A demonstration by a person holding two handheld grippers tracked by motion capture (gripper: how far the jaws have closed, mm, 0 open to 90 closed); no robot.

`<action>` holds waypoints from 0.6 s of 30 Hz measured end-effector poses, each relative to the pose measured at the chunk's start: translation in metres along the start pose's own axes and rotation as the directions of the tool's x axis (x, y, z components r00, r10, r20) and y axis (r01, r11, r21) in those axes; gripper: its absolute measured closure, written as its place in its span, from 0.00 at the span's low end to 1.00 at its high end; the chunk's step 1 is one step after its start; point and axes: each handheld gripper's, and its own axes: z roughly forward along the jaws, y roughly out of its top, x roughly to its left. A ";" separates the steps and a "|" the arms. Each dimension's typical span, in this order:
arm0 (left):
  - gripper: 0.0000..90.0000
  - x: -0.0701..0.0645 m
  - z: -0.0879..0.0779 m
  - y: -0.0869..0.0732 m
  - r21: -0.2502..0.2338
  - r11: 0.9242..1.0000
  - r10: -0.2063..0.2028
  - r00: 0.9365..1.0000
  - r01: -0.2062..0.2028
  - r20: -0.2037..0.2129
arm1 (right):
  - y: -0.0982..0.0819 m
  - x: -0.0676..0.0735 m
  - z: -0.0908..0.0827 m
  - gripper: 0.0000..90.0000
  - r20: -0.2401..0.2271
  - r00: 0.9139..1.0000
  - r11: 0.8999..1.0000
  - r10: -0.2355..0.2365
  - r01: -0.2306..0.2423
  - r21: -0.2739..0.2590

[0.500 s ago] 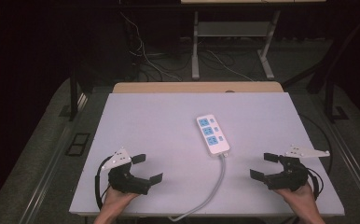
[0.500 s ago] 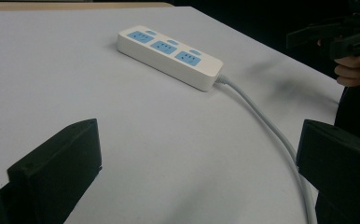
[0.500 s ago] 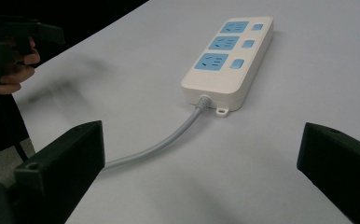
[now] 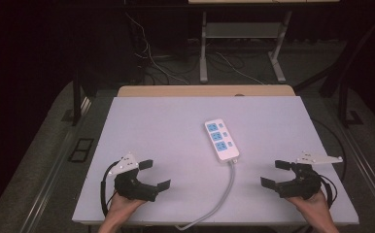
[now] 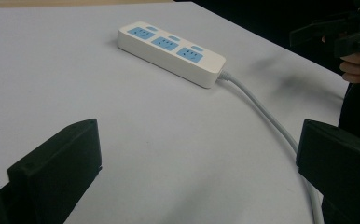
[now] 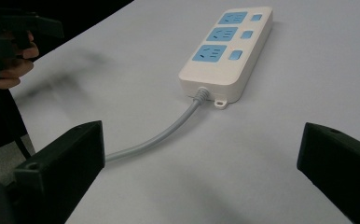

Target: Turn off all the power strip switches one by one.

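Note:
A white power strip [image 4: 221,140] with three blue sockets lies flat in the middle of the white table [image 4: 166,126]. Its grey cable [image 4: 223,196] runs toward the near edge. My left gripper [image 4: 154,174] rests near the front left of the table, open, with nothing between its jaws. My right gripper [image 4: 275,174] rests at the front right, also open and empty. In the left gripper view the power strip [image 5: 171,52] lies ahead beyond the wide jaws, its cable [image 5: 266,116] trailing right. In the right gripper view the power strip [image 6: 228,49] and its cable [image 6: 164,133] lie ahead.
A wooden board edge [image 4: 205,91] borders the table's far side. Beyond it, a metal stand [image 4: 241,43] and loose wires [image 4: 151,58] sit on the dark floor. The other hand with its gripper [image 5: 350,37] appears far right in the left gripper view.

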 end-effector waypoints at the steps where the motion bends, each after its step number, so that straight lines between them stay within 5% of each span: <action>1: 0.00 0.000 0.000 0.000 -0.001 1.000 0.000 1.000 0.000 -0.001 | 0.000 0.000 0.000 0.01 0.000 1.000 1.000 0.002 -0.002 -0.001; 18: 0.00 0.005 0.000 -0.001 -0.003 1.000 -0.013 1.000 0.013 -0.007 | 0.002 0.004 0.004 0.01 -0.013 1.000 0.999 -0.006 0.007 0.053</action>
